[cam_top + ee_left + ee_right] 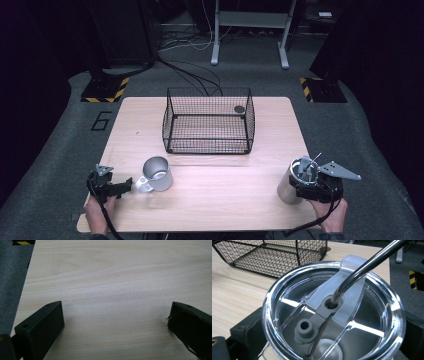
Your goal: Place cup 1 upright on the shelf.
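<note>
We see a pale matt wooden table (215, 185), a black wire-mesh basket (208, 121), a shiny steel mug (157, 174), and a glossy clear plastic tumbler lid (334, 312) with a polished metal straw (367, 267).

This looks like a lab or test room set up for recording, not a home. A plain wooden table (210, 200) stands alone on grey carpet (45, 165) in a dark space, with black stands on yellow-and-black hazard-striped bases (105, 90) at its far corners. Loose cables (190, 70) run across the floor toward a metal-legged bench frame (250, 30), and a number 6 (101, 120) is marked on the carpet beside the table.
</note>
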`<state>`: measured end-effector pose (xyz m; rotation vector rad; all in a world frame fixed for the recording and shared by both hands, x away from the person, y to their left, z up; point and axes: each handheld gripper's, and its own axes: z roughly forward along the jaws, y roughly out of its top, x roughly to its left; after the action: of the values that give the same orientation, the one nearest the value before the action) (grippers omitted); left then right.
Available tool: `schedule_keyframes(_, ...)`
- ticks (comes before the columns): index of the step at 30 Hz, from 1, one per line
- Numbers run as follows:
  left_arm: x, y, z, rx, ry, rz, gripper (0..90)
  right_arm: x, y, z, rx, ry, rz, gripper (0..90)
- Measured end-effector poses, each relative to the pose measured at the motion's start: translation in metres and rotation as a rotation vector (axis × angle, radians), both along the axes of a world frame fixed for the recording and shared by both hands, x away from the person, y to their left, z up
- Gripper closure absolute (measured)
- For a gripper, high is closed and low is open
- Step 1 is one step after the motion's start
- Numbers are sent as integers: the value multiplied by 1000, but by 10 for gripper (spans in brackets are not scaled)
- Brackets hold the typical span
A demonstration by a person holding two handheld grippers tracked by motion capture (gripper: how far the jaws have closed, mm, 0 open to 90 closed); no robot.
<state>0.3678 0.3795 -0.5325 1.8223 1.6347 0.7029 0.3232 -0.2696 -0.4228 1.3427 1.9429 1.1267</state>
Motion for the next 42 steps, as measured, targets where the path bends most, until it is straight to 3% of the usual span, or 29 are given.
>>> schedule_keyframes(7, 0, 0, 0, 0, 0, 0, 4, 3, 1, -1, 8, 6, -7, 16)
schedule_keyframes(27, 0, 0, 0, 0, 0, 0, 4, 2, 8, 1, -41, -26, -25, 34)
schedule_keyframes(42, 0, 0, 0, 1, 0, -1, 4, 3, 13, 16, -47, -49, -1, 34)
